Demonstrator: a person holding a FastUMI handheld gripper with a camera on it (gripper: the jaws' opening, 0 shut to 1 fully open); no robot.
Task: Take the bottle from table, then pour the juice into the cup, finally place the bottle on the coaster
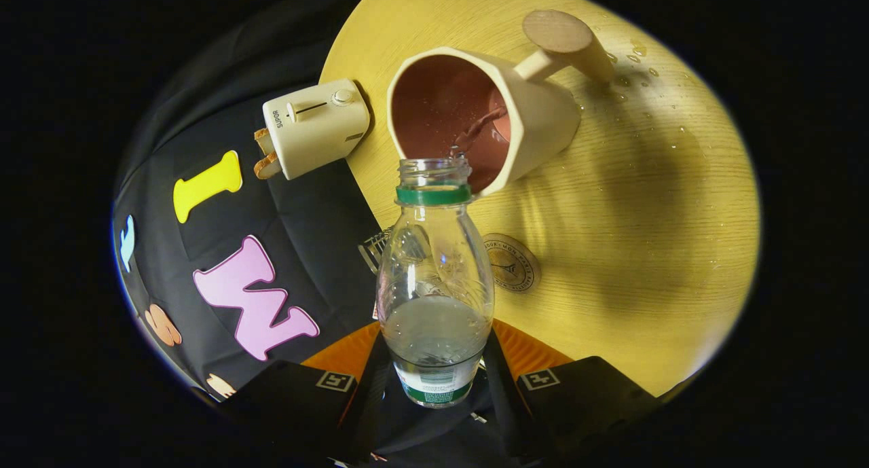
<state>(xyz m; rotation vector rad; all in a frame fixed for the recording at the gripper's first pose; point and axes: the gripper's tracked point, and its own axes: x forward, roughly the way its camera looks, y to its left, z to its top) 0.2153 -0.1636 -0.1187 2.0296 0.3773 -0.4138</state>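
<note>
Where the dark booth cloth meets the round wooden surface [665, 237], a small cream toaster [316, 128] with two slices of toast poking out sits at the surface's edge, just left of the cup. To its right comes the clear bottle [434, 284], uncapped, a green ring round its neck, held between the gripper [434, 380] fingers — one black finger [299, 393] pressed to each flank of its labelled base. It is tipped forward so its mouth reaches the rim of the cup [475, 115], and a thin stream of clear liquid runs from the mouth into the cup's reddish interior. The bottle is still roughly a third full, the liquid pooled toward its base. Behind the bottle's left shoulder something slatted shows, too hidden to name. Just right of the bottle's body lies the round printed coaster [512, 263], flat on the surface and bare. The cream cup stands beyond it, its thick wooden handle [567, 40] pointing away — and droplets [638, 54] speckle the wood further right.
</note>
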